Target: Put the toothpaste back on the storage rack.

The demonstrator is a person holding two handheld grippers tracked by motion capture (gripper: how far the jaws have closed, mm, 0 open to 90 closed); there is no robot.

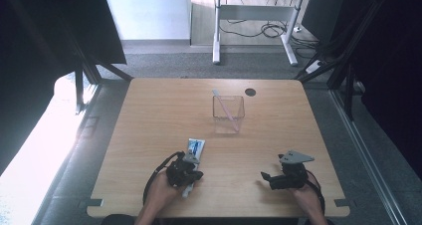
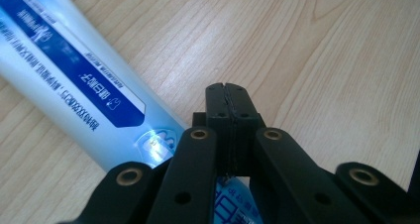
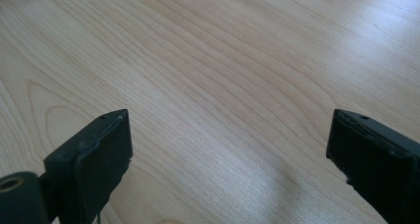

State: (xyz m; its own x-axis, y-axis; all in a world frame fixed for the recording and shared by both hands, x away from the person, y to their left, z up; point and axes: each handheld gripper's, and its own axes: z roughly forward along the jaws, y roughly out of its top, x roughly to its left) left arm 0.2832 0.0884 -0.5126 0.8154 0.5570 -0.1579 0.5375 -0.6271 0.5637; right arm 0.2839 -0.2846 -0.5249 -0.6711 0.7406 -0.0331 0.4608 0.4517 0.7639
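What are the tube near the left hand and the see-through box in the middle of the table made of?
The tube looks like soft glossy plastic: light glints off its printed blue and white skin. The box seems clear hard plastic, maybe acrylic: the table shows through its walls.

Left gripper (image 2: 229,92): jaws pressed flat together — nothing between them.
Toothpaste tube (image 2: 74,85): white and blue, lying slantwise on the table, passing under the gripper's black arms.
Table (image 2: 322,50): pale wood grain — bare beyond the tips.
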